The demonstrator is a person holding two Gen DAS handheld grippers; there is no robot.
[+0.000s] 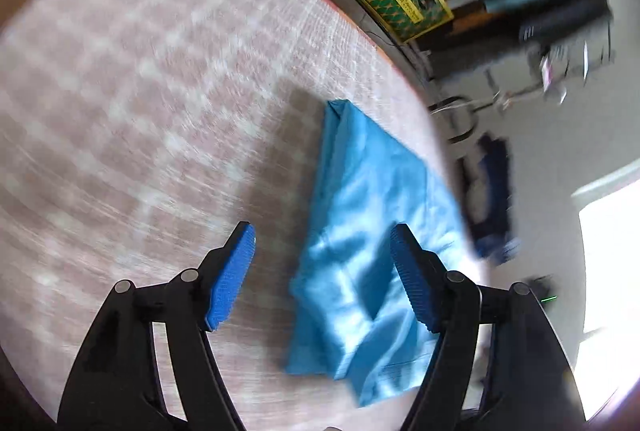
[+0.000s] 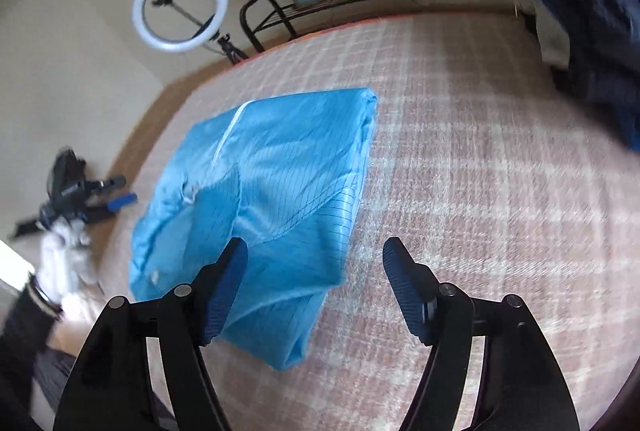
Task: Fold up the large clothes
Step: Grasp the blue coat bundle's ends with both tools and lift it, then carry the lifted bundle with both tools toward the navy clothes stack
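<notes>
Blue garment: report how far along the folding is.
Done: the blue garment lies folded into a compact stack on the checked cloth. In hand: nothing; the left tongs and right tongs both stand open with no fabric pinched. Left: perhaps neatening the loose lower edge. A dark blue pile at the far side may be next, though blur hides what it is.

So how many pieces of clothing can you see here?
2 that I can tell: a folded light blue garment lying on the checked bed cover, and a dark blue one at its far right edge. Others may be hidden.
</notes>
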